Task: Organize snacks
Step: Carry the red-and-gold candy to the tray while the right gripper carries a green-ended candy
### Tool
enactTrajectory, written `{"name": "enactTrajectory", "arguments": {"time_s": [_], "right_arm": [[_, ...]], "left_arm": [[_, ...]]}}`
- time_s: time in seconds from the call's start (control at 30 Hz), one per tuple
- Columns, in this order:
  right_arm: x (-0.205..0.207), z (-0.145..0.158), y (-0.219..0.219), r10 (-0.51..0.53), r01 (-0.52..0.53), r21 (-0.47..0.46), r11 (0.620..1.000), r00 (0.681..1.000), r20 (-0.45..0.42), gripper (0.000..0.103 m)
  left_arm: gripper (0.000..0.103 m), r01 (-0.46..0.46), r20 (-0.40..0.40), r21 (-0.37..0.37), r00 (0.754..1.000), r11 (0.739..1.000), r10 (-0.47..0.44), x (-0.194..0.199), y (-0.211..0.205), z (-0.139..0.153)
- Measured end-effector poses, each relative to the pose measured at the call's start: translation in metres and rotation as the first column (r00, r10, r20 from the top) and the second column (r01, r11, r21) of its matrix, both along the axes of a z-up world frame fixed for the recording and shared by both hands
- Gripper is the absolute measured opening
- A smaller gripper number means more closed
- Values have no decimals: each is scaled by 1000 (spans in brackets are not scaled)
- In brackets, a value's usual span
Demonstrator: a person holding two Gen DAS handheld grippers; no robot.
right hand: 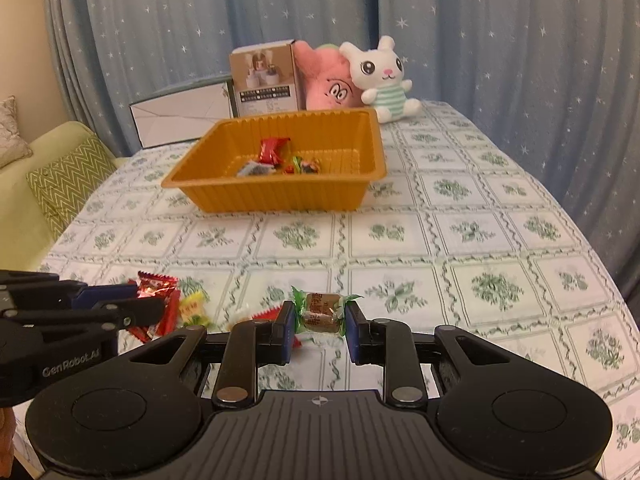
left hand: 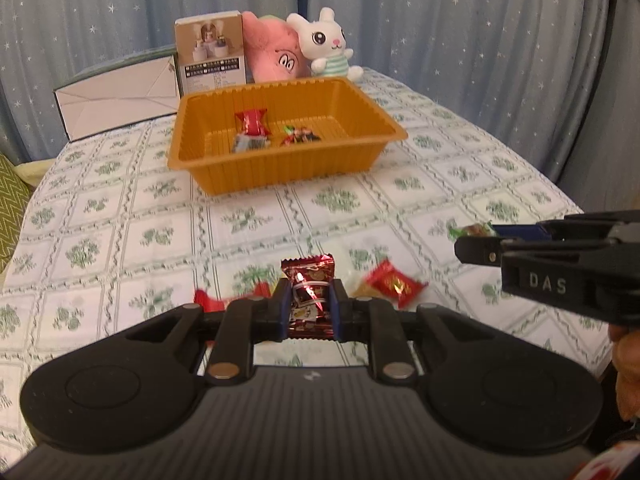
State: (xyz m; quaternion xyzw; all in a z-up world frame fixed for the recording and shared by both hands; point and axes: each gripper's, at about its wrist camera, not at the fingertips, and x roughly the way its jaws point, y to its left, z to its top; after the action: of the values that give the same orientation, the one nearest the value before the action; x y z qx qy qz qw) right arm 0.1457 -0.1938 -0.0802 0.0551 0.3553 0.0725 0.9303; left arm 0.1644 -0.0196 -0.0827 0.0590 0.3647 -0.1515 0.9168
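My left gripper (left hand: 307,310) is shut on a dark red snack packet (left hand: 308,284) and holds it above the tablecloth. My right gripper (right hand: 319,322) is shut on a brown candy with green wrapper ends (right hand: 320,309). An orange tray (left hand: 384,120) stands ahead at mid-table and holds a red candy (left hand: 251,121) and a few other wrapped snacks (left hand: 299,136); the tray also shows in the right wrist view (right hand: 200,168). Loose red snacks (left hand: 394,282) lie on the cloth near both grippers, with a yellow one (right hand: 192,306) beside them.
Behind the tray stand a white box (left hand: 116,96), a tall carton (left hand: 210,54), a pink plush (left hand: 274,52) and a white bunny plush (left hand: 326,42). A green sofa with a zigzag cushion (right hand: 64,180) is left of the table. Blue star curtains hang behind.
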Motion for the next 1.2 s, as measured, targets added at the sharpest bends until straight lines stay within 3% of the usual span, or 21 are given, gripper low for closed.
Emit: {"name": "enactTrajectory", "arguments": {"time_s": [0.4,0.73,1.2], "right_arm": [[39,29,1,29,-30,23,999,999,44,26],[105,45,-6,41,-44,34,998,996,78,26],[202,24,-17,23,-25,55,998,999,34,26]], "left_arm": [[18,-9,38,-38,999,999,11,43,0,27],[18,-12,79,-36,997,999,15,114,-5,39],[18,-13,68,-64,998,998,18,205,-7,31]]}}
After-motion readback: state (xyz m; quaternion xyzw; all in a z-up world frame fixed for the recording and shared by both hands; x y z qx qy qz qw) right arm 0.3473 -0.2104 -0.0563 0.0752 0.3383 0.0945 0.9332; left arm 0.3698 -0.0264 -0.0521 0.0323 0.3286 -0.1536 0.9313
